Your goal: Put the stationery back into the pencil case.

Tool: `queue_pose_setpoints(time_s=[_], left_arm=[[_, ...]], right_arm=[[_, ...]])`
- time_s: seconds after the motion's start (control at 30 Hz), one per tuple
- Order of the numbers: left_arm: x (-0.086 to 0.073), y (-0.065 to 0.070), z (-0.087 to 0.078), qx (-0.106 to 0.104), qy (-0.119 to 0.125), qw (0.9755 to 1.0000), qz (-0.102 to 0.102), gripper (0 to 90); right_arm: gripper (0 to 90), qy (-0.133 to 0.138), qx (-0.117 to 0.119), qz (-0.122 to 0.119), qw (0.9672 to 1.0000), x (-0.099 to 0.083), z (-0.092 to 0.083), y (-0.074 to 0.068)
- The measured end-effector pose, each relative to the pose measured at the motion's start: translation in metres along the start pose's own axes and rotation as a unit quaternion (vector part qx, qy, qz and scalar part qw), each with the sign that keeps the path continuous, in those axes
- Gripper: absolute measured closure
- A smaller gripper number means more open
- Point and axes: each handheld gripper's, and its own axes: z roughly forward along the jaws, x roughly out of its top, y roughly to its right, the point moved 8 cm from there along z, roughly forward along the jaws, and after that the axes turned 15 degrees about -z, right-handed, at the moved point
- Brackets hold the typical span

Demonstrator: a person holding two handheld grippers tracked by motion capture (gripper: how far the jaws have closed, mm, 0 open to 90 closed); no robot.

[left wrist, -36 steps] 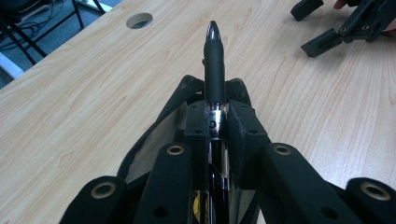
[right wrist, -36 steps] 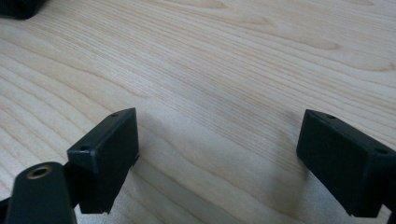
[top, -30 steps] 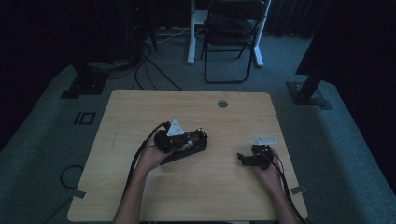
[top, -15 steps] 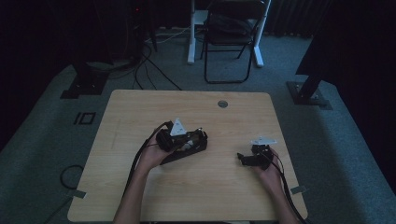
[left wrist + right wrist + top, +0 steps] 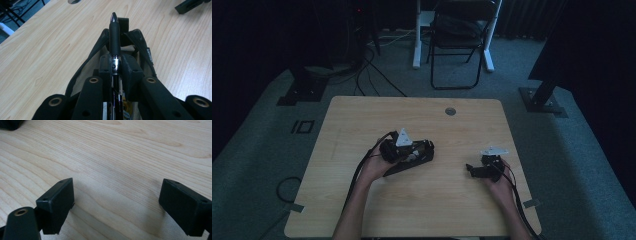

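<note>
Nothing has shifted: our left gripper (image 5: 113,68) stays clamped on the light, slippery, stiff pen (image 5: 114,32) mid-barrel over the soft pouch (image 5: 140,47), right gripper (image 5: 117,205) wide open, empty.

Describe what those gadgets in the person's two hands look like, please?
Each hand holds a black gripper with two blocky, flat-faced jaws on hinged bars with brass-coloured rivets. The left gripper and the right gripper each carry a pale grey three-cornered plate on top, and a dark cable trails back along each forearm. The forearms are bare, no sleeves in view.
</note>
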Motion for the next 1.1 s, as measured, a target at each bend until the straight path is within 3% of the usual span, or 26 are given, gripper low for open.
queue_pose_setpoints(time_s=[1.1], left_arm=[[-0.018, -0.003, 0.019, -0.008, -0.049, 0.9987, 0.008, 79.1]], right_arm=[[12.8, 0.0, 0.0, 0.0, 1.0, 0.0, 0.0, 0.0]])
